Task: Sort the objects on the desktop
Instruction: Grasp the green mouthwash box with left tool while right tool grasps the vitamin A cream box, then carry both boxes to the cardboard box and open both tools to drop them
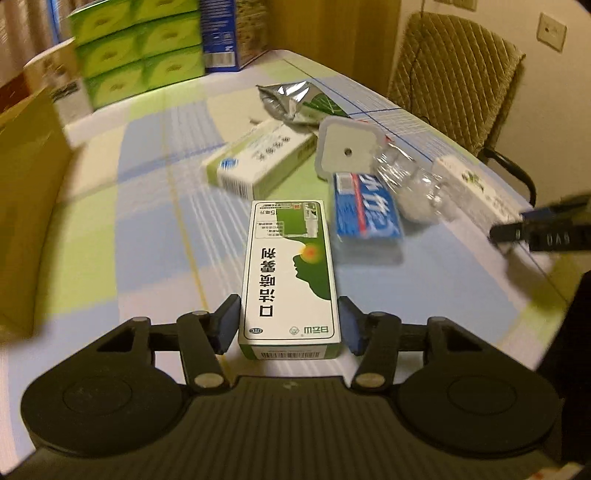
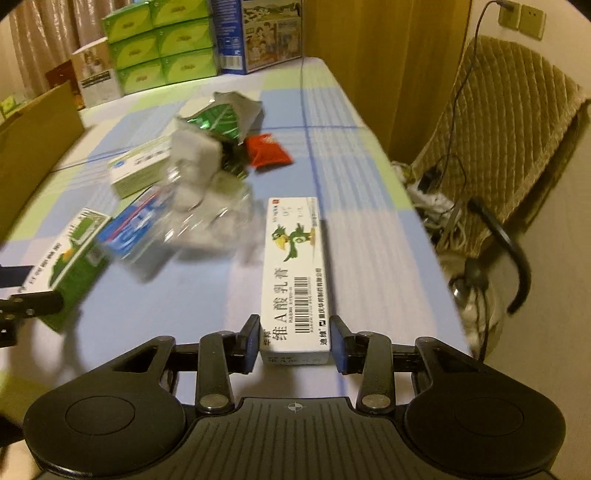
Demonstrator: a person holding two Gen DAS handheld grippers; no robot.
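The green-and-white spray box [image 1: 290,273] lies flat on the checked worktop [image 1: 147,221], its near end between the blue pads of your left claw [image 1: 290,323]. The left pad touches the box's side; on the right a thin sliver of gap shows, so you have no firm pinch there, and the jaws stand half spread around the box.

Your right claw [image 2: 294,338] is pinching the near end of the long white ointment box [image 2: 295,280] with the green bird printed on it. Both pads press its sides, and the box points away from you, close to the worktop's right edge.

Between the two boxes sits the rest of the clutter. Just right of the spray box lies a blue toothpaste carton [image 1: 364,218], touching a crumpled clear plastic pack [image 1: 406,184]. Beyond them a white square lid [image 1: 349,149] stands tilted, with a pale green medicine box [image 1: 258,162] to its left and a silver foil pouch [image 1: 291,101] farther back. In the right wrist view a small red sachet [image 2: 267,151] lies on its own, right of the foil pouch.

At the far end green tissue packs [image 1: 142,48] are stacked against the curtain, next to a blue carton [image 1: 221,35]. A brown cardboard box [image 1: 29,206] stands along the left edge. A padded chair [image 2: 517,136] is off the right side.
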